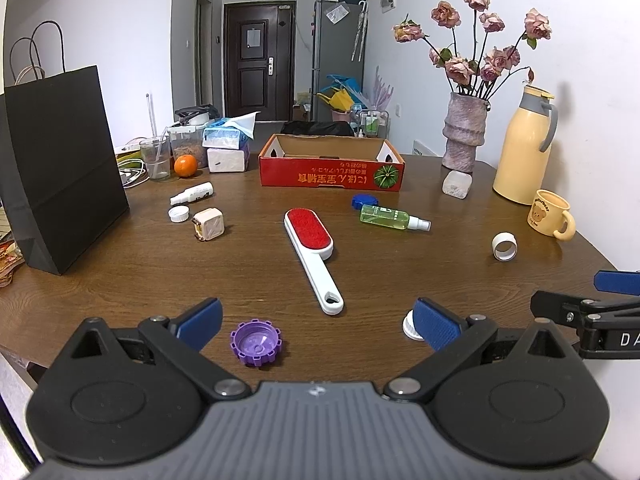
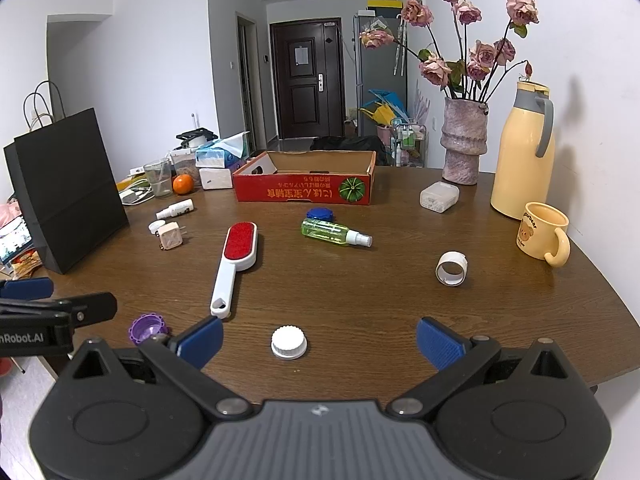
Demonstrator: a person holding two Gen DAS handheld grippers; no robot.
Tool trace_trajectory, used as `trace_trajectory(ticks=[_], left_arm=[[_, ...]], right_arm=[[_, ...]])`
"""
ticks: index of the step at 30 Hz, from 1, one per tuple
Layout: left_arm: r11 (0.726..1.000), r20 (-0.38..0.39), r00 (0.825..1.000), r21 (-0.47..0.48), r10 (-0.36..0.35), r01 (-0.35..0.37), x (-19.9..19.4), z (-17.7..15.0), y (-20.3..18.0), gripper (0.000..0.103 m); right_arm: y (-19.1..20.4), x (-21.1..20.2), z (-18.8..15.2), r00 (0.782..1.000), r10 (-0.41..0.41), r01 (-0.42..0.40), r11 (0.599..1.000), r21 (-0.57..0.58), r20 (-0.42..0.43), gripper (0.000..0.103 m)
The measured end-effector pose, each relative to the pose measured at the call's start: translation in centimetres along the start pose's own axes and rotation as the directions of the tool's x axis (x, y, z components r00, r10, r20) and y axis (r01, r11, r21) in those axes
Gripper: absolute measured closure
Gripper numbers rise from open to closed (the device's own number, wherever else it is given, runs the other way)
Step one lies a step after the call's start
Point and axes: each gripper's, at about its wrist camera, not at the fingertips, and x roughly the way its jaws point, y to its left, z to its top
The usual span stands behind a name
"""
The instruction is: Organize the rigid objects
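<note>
Left gripper (image 1: 316, 326) spread wide, empty, purple cap (image 1: 256, 343) between, right gripper (image 2: 320, 342) likewise over white cap (image 2: 289, 342), lint brush (image 1: 312, 252) ahead.

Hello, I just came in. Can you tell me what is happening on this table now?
A person holds two grippers over a wooden table to tidy small rigid items. Both are open and hold nothing. The left gripper hovers near a purple cap; the right gripper hovers near a white cap. A lint brush, a green spray bottle and a tape ring lie loose. The red cardboard box at the back looks empty from here.
</note>
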Motion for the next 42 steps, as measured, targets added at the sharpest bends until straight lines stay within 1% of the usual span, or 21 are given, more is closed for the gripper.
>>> trace_trajectory(ticks=[7, 10, 19, 25, 30, 32, 37, 39, 42], left_arm=[[1.000, -0.024, 1.000, -0.018, 0.007, -0.008, 1.1, -0.5, 0.4, 0.000], [1.000, -0.034, 0.999, -0.024, 0.015, -0.016, 1.7, -0.8, 0.6, 0.000], [0.997, -0.077, 0.996, -0.059, 0.040, -0.045, 4.7, -2.2, 1.8, 0.000], [0.997, -0.104, 0.993, -0.058, 0.049, -0.055, 6.4, -3.0, 2.1, 0.000], [0.996, -0.103, 0.993, -0.054, 0.063, -0.068, 7.7, -3.7, 2.4, 0.000], [0.996, -0.117, 0.991, -0.052, 0.066, -0.072, 8.3, -4.0, 2.4, 0.000], [0.995, -0.143, 0.987, -0.067, 0.071, -0.081, 9.8, -4.7, 2.9, 0.000], [0.994, -0.146, 0.987, -0.080, 0.066, -0.079, 10.3, -4.9, 3.3, 0.000], [0.992, -0.147, 0.986, -0.083, 0.077, -0.090, 11.0, -5.1, 3.6, 0.000]], right_arm=[[-0.1, 1.0, -0.5, 1.000, 0.006, -0.006, 1.000, -0.007, -0.018, 0.000], [-0.2, 1.5, -0.7, 0.999, 0.023, -0.023, 1.000, -0.002, -0.022, 0.000], [0.1, 3.6, -1.5, 0.999, 0.035, -0.035, 0.999, -0.016, -0.023, 0.000], [0.1, 5.2, -2.0, 0.999, 0.049, -0.049, 0.999, -0.016, -0.018, 0.000], [0.3, 6.4, -2.3, 0.998, 0.054, -0.055, 0.998, -0.016, -0.014, 0.000], [0.3, 6.8, -2.4, 0.998, 0.059, -0.059, 0.998, -0.013, -0.011, 0.000], [0.4, 8.1, -2.7, 0.997, 0.068, -0.068, 0.998, -0.011, -0.023, 0.000], [0.5, 8.7, -2.8, 0.997, 0.069, -0.069, 0.997, -0.017, -0.029, 0.000], [0.7, 9.7, -3.0, 0.997, 0.065, -0.066, 0.998, -0.019, -0.043, 0.000]])
